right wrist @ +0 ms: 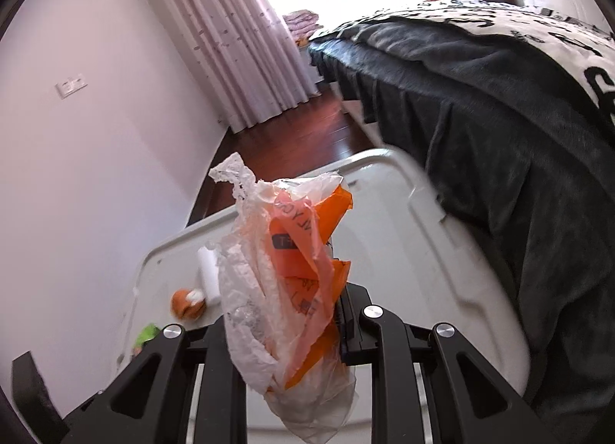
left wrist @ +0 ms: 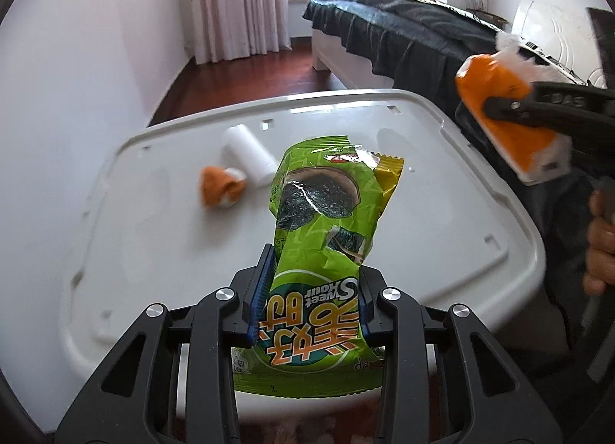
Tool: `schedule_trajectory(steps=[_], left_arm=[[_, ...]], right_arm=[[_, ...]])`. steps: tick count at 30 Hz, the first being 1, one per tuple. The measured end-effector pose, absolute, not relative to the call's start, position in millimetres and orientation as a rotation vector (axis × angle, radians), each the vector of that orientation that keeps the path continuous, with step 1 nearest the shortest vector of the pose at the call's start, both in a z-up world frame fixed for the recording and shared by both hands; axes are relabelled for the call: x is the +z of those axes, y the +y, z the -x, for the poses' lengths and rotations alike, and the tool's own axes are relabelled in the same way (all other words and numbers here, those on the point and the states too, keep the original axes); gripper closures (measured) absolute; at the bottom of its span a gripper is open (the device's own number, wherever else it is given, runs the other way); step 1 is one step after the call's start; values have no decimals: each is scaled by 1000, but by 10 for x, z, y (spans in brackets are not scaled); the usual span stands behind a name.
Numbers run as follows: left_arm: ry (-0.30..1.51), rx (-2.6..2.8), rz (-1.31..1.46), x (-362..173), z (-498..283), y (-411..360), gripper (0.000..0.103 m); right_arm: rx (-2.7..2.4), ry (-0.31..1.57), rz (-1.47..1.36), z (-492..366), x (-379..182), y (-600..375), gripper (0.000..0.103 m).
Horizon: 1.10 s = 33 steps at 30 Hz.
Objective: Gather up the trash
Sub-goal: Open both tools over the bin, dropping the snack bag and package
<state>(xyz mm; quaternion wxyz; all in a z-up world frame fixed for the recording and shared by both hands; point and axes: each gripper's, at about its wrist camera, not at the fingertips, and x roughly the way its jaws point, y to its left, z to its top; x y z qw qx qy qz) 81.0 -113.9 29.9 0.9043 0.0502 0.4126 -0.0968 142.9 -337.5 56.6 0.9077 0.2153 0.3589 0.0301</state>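
My left gripper (left wrist: 313, 290) is shut on a green snack wrapper (left wrist: 326, 205) and holds it upright above the white bin lid (left wrist: 442, 213). My right gripper (right wrist: 284, 313) is shut on a crumpled orange and white plastic bag (right wrist: 292, 271), held above the same lid (right wrist: 403, 251); it also shows at the right of the left wrist view (left wrist: 507, 125). An orange crumpled wrapper (left wrist: 221, 186) and a white roll (left wrist: 248, 153) lie on the lid's far left part, also seen in the right wrist view: wrapper (right wrist: 186, 303), roll (right wrist: 207, 278).
A bed with a dark cover (right wrist: 499, 117) stands right beside the lid. A white wall (left wrist: 77, 98) runs along the left. Red wood floor (left wrist: 238, 78) and pale curtains (left wrist: 238, 2) lie beyond. A hand (left wrist: 599, 244) holds the right gripper's handle.
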Motion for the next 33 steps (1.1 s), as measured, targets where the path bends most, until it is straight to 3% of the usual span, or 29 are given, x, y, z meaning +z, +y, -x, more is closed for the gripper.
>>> schedule_trajectory(steps=[9,17,24,33], left_arm=[[878,-181,-98,190,200,-739,69],[1031,-173,-57,-400,705,-421,69],[1146,-151,-64,-920,695,-337,69],[1168,-157,-50,-882,711,-352,69]], right_arm=[[152,729,-231,-373,339,-2611,81],[224,932,-190,625,-418,-2062,81],[199,990,-137,610,-599,-1939,80],[170,1072,-147,527,-792,-1882,80]])
